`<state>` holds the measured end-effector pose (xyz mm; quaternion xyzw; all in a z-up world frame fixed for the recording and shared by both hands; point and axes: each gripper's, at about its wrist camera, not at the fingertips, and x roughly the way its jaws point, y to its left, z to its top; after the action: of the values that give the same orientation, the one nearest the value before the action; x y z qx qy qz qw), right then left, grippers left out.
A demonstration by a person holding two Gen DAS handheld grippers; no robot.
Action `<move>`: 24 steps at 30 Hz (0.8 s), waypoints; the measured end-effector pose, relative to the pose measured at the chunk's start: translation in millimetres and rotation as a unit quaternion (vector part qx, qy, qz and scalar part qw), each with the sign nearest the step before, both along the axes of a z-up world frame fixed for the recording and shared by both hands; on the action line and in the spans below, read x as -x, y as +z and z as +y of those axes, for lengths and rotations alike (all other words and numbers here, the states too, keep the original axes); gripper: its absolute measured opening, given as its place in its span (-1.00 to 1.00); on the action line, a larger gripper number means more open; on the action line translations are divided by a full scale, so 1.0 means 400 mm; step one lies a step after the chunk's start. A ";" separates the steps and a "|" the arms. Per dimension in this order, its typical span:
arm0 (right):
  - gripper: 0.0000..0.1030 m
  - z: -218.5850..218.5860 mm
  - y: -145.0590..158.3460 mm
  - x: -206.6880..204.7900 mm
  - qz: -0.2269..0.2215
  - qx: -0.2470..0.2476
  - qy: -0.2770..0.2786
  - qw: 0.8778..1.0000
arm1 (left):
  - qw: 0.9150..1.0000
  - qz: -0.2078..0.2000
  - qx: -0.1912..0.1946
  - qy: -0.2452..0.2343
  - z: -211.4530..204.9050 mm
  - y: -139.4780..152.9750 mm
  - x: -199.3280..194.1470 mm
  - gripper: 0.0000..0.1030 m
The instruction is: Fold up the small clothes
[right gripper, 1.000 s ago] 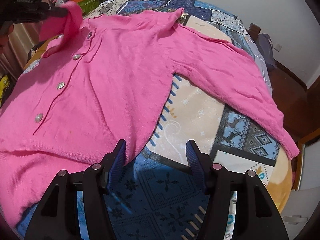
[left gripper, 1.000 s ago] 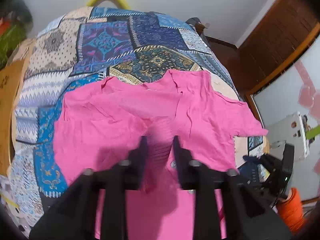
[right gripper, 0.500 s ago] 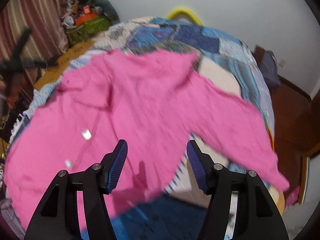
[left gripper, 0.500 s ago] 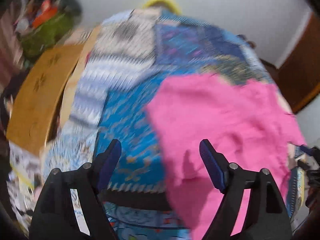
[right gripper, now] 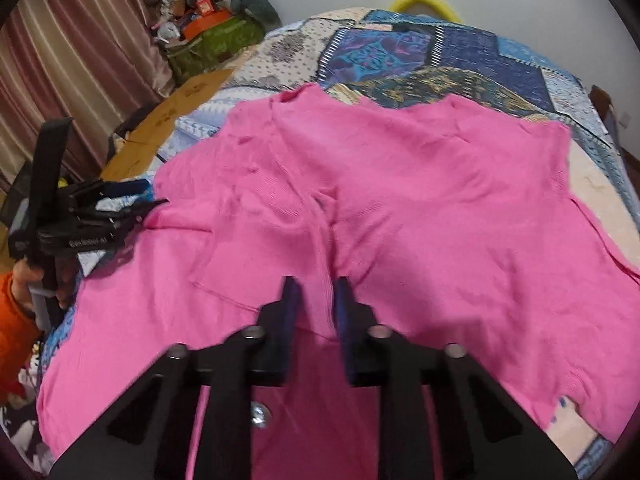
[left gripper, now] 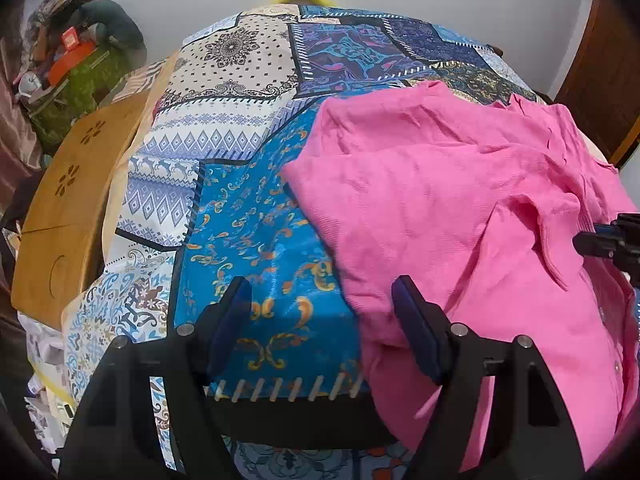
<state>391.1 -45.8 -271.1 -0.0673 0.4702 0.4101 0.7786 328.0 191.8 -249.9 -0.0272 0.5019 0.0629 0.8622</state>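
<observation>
**Right claw pinches the pink top; left claw gapes over the quilt**

Left wrist view: the left gripper (left gripper: 322, 320) is released, its two blue-padded fingers spread wide with nothing between them. It hangs above the bright blue patch of the patchwork quilt (left gripper: 240, 128) at the near edge of the bed. The right-hand finger overlaps the left border of the pink cardigan (left gripper: 460, 216), though contact cannot be told. The cardigan lies rumpled over the right half of the bed, its near hem hanging over the near edge. A tan wooden board (left gripper: 68, 200) runs along the bed's left side, with a green bag (left gripper: 80, 84) of clutter beyond it. The tip of the other tool pokes in at the right edge, against the pink cloth.

Right wrist view: the right gripper (right gripper: 316, 312) is clenched on a raised ridge of the pink cardigan (right gripper: 440, 208), cloth bunched between the narrow-set pads. The garment spreads across most of the bed, patterned quilt (right gripper: 460, 60) showing past its far edge. At the left side the left gripper (right gripper: 132, 200) sits at the cardigan's border. Striped curtains (right gripper: 80, 60) hang behind.
</observation>
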 end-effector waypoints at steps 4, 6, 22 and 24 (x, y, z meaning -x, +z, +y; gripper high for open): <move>-0.94 -0.001 0.028 0.003 -0.017 0.006 0.018 1.000 | 1.000 -0.001 0.016 0.013 0.042 -0.009 0.017 0.45; -0.94 -0.016 0.044 -0.008 -0.035 0.012 0.010 0.999 | 1.000 -0.001 0.020 0.024 0.056 -0.012 0.028 0.45; -0.42 -0.106 0.070 -0.063 -0.075 0.028 -0.060 0.995 | 0.997 -0.027 0.063 0.039 0.095 0.109 -0.106 0.42; -0.35 -0.123 0.073 -0.069 -0.080 0.027 -0.069 0.994 | 0.996 -0.030 0.072 0.048 0.104 0.110 -0.173 0.42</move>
<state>418.7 -94.8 -241.8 -0.0883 0.4204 0.3364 0.8381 397.3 233.4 -205.8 -0.1146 0.4768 0.0669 0.8690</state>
